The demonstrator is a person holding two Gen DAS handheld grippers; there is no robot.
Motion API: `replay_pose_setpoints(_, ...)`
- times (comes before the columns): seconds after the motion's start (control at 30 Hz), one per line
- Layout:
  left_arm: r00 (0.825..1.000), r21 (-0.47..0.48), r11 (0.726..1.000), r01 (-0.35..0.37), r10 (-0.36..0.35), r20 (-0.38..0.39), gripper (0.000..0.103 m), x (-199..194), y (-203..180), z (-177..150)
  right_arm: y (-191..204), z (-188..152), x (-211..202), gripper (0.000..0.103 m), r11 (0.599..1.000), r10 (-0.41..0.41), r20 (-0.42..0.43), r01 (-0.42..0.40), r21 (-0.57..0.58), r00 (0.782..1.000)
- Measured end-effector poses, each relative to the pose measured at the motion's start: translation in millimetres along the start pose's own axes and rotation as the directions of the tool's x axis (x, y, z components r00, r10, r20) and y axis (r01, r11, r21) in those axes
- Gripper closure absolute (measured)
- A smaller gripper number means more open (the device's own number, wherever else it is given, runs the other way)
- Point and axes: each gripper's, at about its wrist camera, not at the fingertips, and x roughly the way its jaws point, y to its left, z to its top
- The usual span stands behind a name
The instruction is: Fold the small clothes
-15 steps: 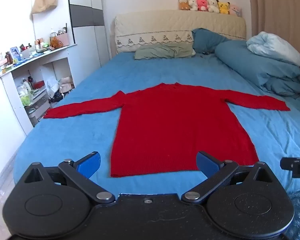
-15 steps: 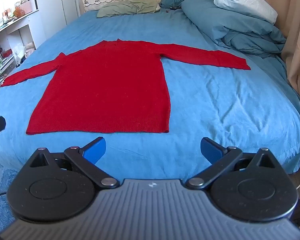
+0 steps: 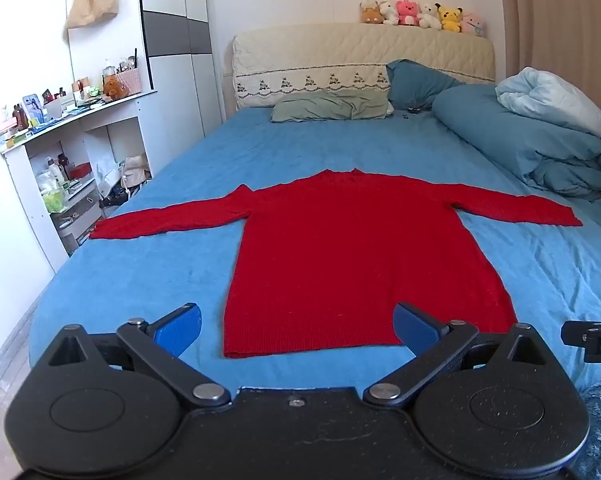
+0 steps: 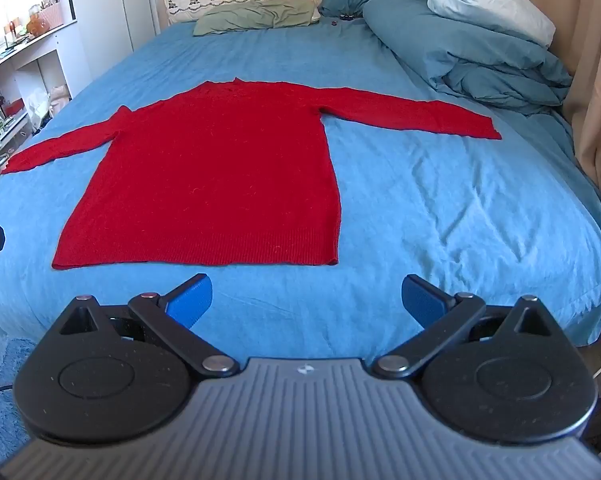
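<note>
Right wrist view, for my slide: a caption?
Open right gripper above the bed, a red sweater spread flat, unfolded, ahead.

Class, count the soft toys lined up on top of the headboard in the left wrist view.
6, in a row along the headboard: tan bear, white, pink, white, yellow, pale pink. Others could be hidden behind them.

The red sweater is a knitted one with long sleeves. It lies flat and unfolded on the blue bed, with the collar toward the headboard and the ribbed hem toward the foot of the bed. Both sleeves are stretched out to the sides, almost straight. The left sleeve's cuff comes close to the bed's edge. The body is smooth, without big wrinkles.
</note>
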Motion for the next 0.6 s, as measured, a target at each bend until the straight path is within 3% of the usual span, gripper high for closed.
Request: replay_pose_setpoints(0.6,1.0,0.023,1.0,-0.019,0.019,0.023,0.0,-5.2,-4.8,-1.3,0.5,-0.8,-1.7,0.0,1.0,0.005,0.001,-0.005,0.007,1.0)
